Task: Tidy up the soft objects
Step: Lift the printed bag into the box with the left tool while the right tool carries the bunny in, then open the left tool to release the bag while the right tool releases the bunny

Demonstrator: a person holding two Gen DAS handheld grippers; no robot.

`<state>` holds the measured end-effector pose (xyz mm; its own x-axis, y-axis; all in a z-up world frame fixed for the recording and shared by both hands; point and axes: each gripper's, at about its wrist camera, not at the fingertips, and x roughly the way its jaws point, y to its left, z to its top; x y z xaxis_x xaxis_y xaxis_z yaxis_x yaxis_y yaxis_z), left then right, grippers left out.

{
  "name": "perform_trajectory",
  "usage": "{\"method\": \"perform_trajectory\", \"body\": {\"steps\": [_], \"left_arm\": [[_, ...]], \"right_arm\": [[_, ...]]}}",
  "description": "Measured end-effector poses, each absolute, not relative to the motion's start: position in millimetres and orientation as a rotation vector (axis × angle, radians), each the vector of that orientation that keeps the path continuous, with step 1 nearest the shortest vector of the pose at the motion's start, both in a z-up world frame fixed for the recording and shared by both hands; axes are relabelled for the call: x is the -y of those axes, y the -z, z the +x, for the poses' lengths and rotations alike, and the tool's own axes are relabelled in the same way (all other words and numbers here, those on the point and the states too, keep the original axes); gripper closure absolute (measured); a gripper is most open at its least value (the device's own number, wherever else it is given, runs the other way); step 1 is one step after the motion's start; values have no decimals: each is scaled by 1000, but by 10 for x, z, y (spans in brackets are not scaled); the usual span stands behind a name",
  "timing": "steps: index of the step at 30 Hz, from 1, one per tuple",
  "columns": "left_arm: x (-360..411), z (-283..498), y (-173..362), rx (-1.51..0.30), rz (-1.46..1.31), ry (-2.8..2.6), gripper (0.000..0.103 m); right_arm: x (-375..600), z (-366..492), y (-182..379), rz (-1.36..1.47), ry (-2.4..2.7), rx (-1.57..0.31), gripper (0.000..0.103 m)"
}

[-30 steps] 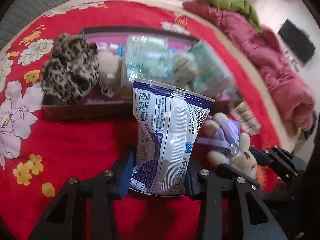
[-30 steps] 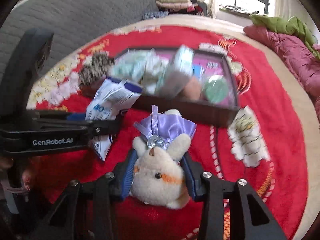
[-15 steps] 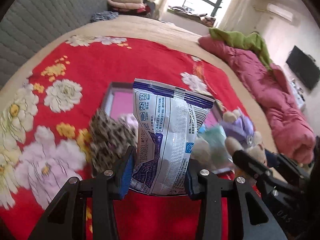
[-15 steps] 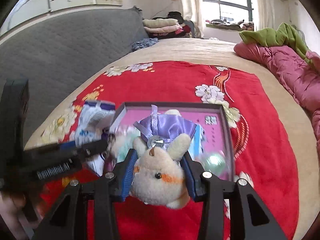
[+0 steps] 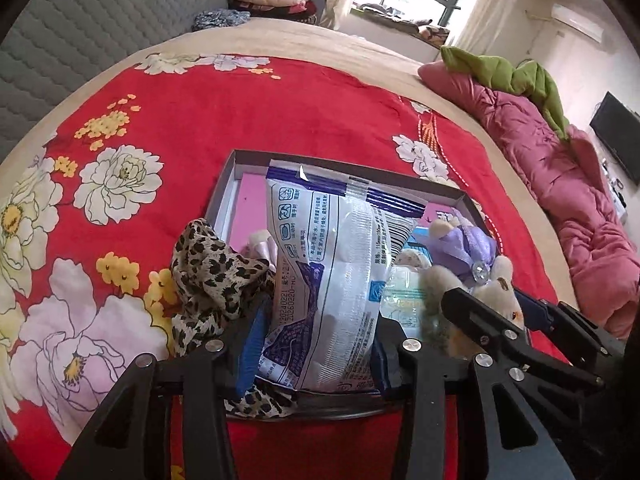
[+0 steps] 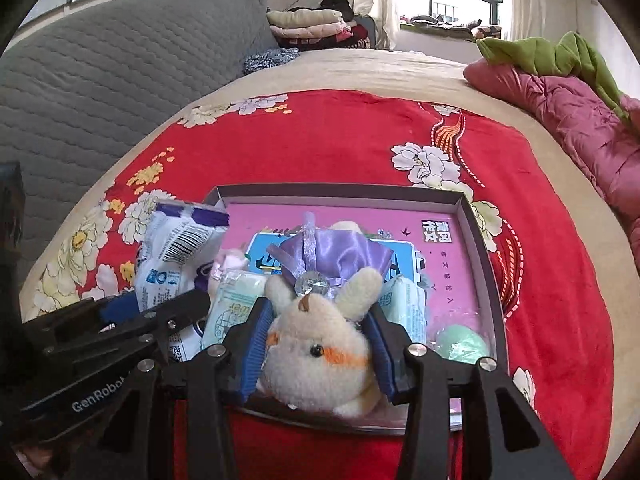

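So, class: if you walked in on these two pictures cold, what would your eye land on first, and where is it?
First, the plush bunny in a purple satin dress, between the right gripper fingers, whose jaws are opening above the near edge of the box. Next, the white-and-blue tissue pack in the opening left gripper beside it, all against the red floral blanket.

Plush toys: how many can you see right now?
1 for certain: the plush rabbit in a purple dress, between the right gripper's jaws over the box. Others may be hidden beneath the packs.
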<state>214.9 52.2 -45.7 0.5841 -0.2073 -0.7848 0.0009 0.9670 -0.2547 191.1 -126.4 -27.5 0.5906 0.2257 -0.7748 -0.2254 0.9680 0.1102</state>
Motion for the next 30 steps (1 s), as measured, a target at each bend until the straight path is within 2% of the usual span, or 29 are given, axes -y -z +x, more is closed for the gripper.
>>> {"method": "perform_trajectory", "body": {"steps": [3,7,11,30], "left_arm": [[-509,2138,444,-938,-227,116,51],[-541,2124,401,-926,-236,110,37],[-548,2075,314,-911,-234,106,30],[-464,1207,-202,-822,-173,70,26]], "right_arm": [[1263,1909,242,-11,-254,-892,56],[1322,1878,176,11,-251,-869,55],[1374,1816,49,15,-248,-830,49],[1704,1082,-342,6,-235,-691,36]]}}
